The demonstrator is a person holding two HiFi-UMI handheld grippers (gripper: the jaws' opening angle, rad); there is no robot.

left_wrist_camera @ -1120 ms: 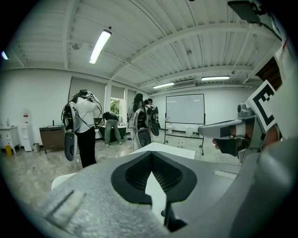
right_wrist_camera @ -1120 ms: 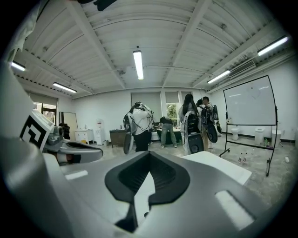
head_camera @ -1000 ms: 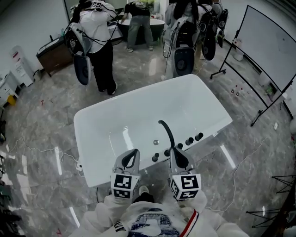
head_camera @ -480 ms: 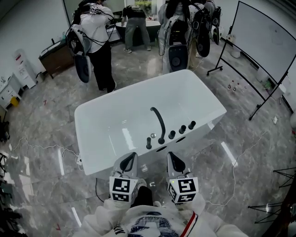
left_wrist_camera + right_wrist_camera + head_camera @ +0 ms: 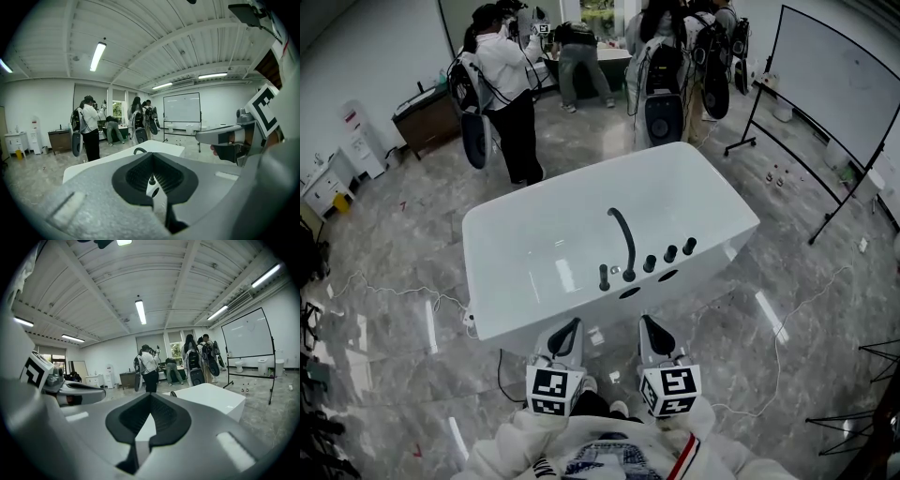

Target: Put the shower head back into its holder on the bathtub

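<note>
Shower head (image 5: 603, 277) apparently back upright on the bathtub (image 5: 534, 314) rim as the left tool (image 5: 569, 327) and right tool (image 5: 647, 324), both clenched empty, draw away.

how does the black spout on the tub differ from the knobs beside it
The spout is long and curved, arching over the bathtub; the knobs are short, round stubs. The spout is one piece; the knobs are three in a row to its right. Both are black and sit on the near rim.

The left gripper (image 5: 571, 325) and right gripper (image 5: 648, 322) point forward side by side (jaws closed, empty).
</note>
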